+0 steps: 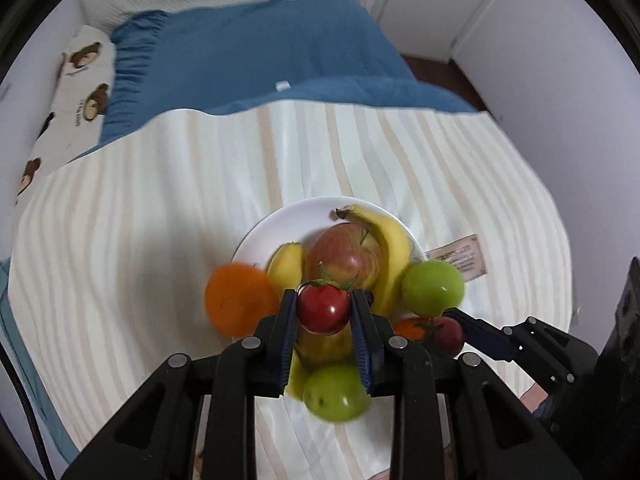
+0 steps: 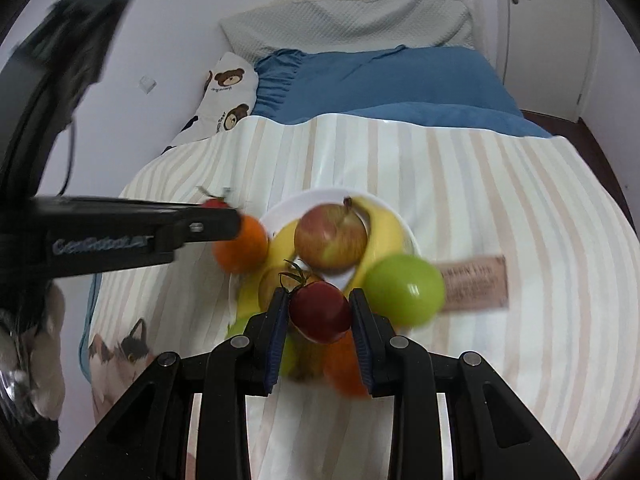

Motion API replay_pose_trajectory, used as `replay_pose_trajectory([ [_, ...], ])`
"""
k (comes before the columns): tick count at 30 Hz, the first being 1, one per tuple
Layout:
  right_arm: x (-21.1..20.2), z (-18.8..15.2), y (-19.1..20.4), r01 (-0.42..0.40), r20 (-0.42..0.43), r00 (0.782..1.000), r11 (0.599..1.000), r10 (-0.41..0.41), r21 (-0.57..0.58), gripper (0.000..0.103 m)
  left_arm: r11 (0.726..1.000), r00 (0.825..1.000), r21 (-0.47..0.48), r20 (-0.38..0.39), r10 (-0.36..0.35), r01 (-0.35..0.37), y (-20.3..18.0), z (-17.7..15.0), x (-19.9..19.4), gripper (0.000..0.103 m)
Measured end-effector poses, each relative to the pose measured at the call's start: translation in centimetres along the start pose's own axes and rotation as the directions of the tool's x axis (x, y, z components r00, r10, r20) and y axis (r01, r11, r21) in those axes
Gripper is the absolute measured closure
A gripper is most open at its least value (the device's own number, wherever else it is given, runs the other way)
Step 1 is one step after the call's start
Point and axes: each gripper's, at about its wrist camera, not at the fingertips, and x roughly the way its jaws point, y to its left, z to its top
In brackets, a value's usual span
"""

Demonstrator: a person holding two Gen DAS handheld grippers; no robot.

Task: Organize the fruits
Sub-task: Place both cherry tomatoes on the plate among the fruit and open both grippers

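My left gripper (image 1: pixel 324 308) clamps a small red tomato (image 1: pixel 324 309) above the plate (image 1: pixel 276 220) on the bed; my right gripper (image 2: pixel 320 312) grips a larger tomato (image 2: pixel 320 314). Only the right view shows the cat print (image 2: pixel 120 356) on the striped cover.

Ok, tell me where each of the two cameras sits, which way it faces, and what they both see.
Left wrist: rides the left gripper, looking steeply down at the white plate on the striped cloth; its jaws clamp a red tomato; the right gripper shows at lower right.
Right wrist: rides the right gripper, facing down at the plate; its jaws clamp a second tomato; the left gripper enters from the left.
Shared: plate, red apple, banana, blue bedding.
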Motion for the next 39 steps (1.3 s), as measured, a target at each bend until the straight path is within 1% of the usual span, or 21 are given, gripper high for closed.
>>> replay_pose_trajectory([
  [1, 0.8, 0.6, 0.1, 0.001, -0.017, 1.000, 1.000, -0.001, -0.009, 0.070, 1.000, 1.000, 0.018, -0.026, 0.014, -0.013, -0.2, 0.4, 1.1, 0.080],
  [4, 2.1, 1.1, 0.1, 0.007, -0.051, 0.999, 0.999, -0.009, -0.035, 0.070, 0.999, 0.996, 0.040, -0.085, 0.025, -0.021, -0.2, 0.9, 3.5, 0.080],
  [8, 3.6, 1.4, 0.1, 0.009, -0.093, 0.996, 0.998, -0.015, -0.064, 0.070, 0.999, 0.991, 0.034, -0.132, 0.013, -0.009, 0.1, 1.0, 5.2, 0.079],
  [13, 4.9, 1.3, 0.0, 0.008, -0.130, 0.991, 0.997, -0.018, -0.080, 0.069, 1.000, 0.988, 0.018, -0.156, 0.012, -0.009, 0.2, 0.8, 6.1, 0.079],
  [17, 5.6, 1.3, -0.1, 0.012, -0.140, 0.990, 0.997, -0.022, -0.075, 0.068, 1.000, 0.984, -0.005, -0.178, 0.023, -0.024, 0.3, 0.9, 6.2, 0.076],
  [19, 5.8, 1.4, -0.2, 0.016, -0.147, 0.989, 0.997, -0.027, -0.069, 0.066, 0.999, 0.984, -0.010, -0.176, 0.033, -0.035, 0.4, 0.7, 5.9, 0.074],
  [22, 5.4, 1.4, -0.3, 0.019, -0.141, 0.990, 0.998, -0.027, -0.062, 0.062, 0.999, 0.985, -0.025, -0.170, 0.029, -0.034, 0.8, 0.3, 5.4, 0.071],
  [26, 4.5, 1.6, -0.3, 0.016, -0.118, 0.993, 0.999, -0.021, -0.049, 0.053, 0.999, 0.989, -0.027, -0.145, 0.038, -0.042, 0.5, -0.1, 4.8, 0.059],
  [27, 4.1, 1.7, -0.4, 0.016, -0.109, 0.994, 0.999, -0.021, -0.043, 0.047, 0.999, 0.990, -0.027, -0.133, 0.040, -0.044, 0.4, -0.3, 4.3, 0.056],
  [29, 3.1, 1.8, -0.7, 0.012, -0.089, 0.996, 1.000, -0.014, -0.020, 0.042, 0.999, 0.993, -0.028, -0.107, 0.041, -0.044, 0.3, -0.5, 3.5, 0.043],
  [30, 2.7, 1.8, -0.7, 0.016, -0.083, 0.996, 1.000, -0.017, -0.013, 0.038, 0.998, 0.994, -0.029, -0.099, 0.045, -0.048, 0.2, -0.5, 3.2, 0.039],
  [31, 2.2, 1.8, -0.9, 0.025, -0.075, 0.997, 1.000, -0.025, -0.003, 0.031, 0.998, 0.995, -0.033, -0.086, 0.051, -0.054, 0.3, -0.7, 2.6, 0.030],
  [32, 1.8, 1.7, -1.0, 0.032, -0.071, 0.997, 0.999, -0.031, 0.005, 0.026, 0.997, 0.996, -0.041, -0.072, 0.057, -0.060, 0.5, -1.0, 2.1, 0.021],
  [33, 1.5, 1.6, -1.1, 0.041, -0.070, 0.997, 0.999, -0.040, 0.012, 0.017, 0.997, 0.996, -0.046, -0.064, 0.059, -0.062, 0.6, -1.2, 1.8, 0.018],
  [34, 1.2, 1.4, -1.2, 0.058, -0.074, 0.996, 0.998, -0.057, 0.020, 0.010, 0.996, 0.996, -0.058, -0.049, 0.072, -0.075, 0.9, -1.6, 1.2, 0.014],
  [36, 1.0, 0.9, -1.4, 0.088, -0.088, 0.993, 0.996, -0.085, 0.032, 0.007, 0.993, 0.995, -0.070, -0.027, 0.095, -0.096, 1.2, -2.3, 0.5, 0.012],
  [38, 0.8, 0.3, -1.5, 0.127, -0.106, 0.987, 0.991, -0.121, 0.046, 0.006, 0.988, 0.992, -0.088, -0.002, 0.125, -0.125, 1.6, -3.2, -0.3, 0.004],
  [39, 0.7, -0.1, -1.7, 0.140, -0.110, 0.985, 0.989, -0.133, 0.055, 0.004, 0.986, 0.991, -0.092, 0.009, 0.137, -0.135, 1.7, -3.7, -0.6, 0.004],
])
